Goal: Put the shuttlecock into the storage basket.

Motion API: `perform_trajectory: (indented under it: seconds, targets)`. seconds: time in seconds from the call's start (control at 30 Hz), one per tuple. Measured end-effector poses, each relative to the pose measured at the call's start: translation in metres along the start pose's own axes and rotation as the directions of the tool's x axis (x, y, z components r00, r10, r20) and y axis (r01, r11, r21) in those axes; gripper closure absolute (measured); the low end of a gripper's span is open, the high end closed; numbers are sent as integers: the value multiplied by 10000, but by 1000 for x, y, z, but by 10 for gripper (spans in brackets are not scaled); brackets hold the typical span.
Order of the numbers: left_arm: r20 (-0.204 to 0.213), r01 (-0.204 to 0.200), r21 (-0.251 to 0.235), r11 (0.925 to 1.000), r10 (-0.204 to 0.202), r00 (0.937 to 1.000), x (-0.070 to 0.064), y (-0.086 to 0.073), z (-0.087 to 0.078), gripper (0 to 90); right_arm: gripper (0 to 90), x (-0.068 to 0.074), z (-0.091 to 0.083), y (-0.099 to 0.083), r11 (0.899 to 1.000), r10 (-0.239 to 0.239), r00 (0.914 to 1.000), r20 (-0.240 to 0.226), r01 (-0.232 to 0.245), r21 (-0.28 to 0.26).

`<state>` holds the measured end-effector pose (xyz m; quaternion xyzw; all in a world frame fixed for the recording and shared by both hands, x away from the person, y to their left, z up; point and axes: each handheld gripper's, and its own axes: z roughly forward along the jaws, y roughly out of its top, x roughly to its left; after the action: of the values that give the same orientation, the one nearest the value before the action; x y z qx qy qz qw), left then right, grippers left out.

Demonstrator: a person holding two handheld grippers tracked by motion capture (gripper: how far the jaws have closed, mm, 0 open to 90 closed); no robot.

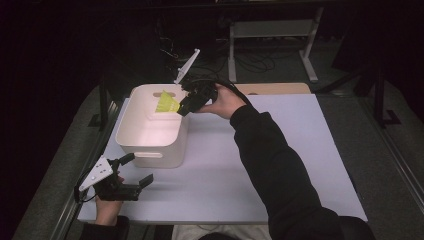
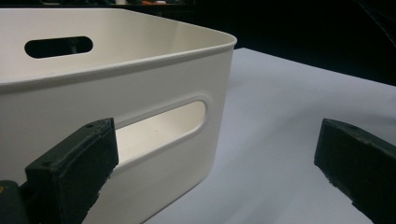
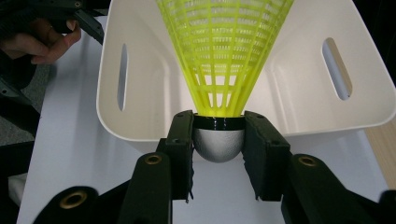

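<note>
At the lower left of the high view, the left gripper (image 1: 134, 171) is resting on the white table (image 1: 280, 165) with its jaws spread wide and holding nothing; in the left gripper view those jaws are framing the near corner of the cream bin (image 2: 140, 88), just beside its handle slot but apart from the wall. Moving right, the bin (image 1: 150, 145) is sitting left of centre, and above its far right rim the right gripper (image 1: 183, 108) is pinching a yellow shuttlecock (image 1: 167, 103). In the right gripper view the jaws are clamping the shuttlecock (image 3: 224, 56) by its silvery rounded cap, with the mesh skirt pointing out over the open bin (image 3: 299, 88).

The grip is looking risky to me: the cap is round and smooth, so it could be squeezing out sideways, and released from here, this close to the rim, the light shuttlecock might be glancing off the edge and landing on the table instead of inside.

I am seeing no brand, label or readable writing on anything.
</note>
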<state>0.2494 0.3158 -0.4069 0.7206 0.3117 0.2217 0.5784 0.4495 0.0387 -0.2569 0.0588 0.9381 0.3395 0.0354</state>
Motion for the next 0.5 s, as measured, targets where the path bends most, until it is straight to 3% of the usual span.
perform_trajectory:
  seconds: [0.5]
  targets:
    - [28,-9,18,10000,9,10000,0,0,0,0,634,4,19,10,9999,-141,9992,-380,142,29]
